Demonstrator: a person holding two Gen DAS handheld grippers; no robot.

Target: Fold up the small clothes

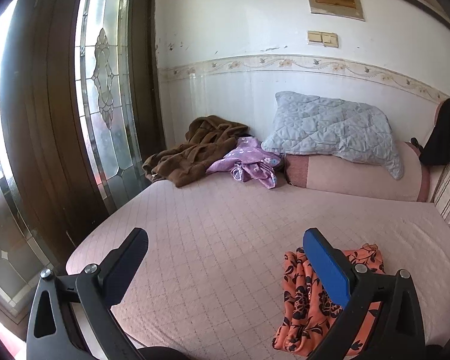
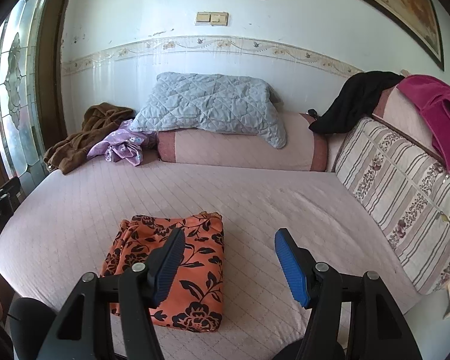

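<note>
An orange garment with black flowers lies folded in a rectangle near the front of the pink quilted bed. It also shows in the left wrist view, partly behind the right finger. My left gripper is open and empty, above the bed to the garment's left. My right gripper is open and empty, above the garment's right edge. A crumpled purple flowered garment and a brown garment lie at the far left of the bed.
A grey quilted pillow rests on a pink bolster at the back. A striped cushion lines the right side, with a black cloth and a magenta cloth draped above. A glazed wooden door stands left.
</note>
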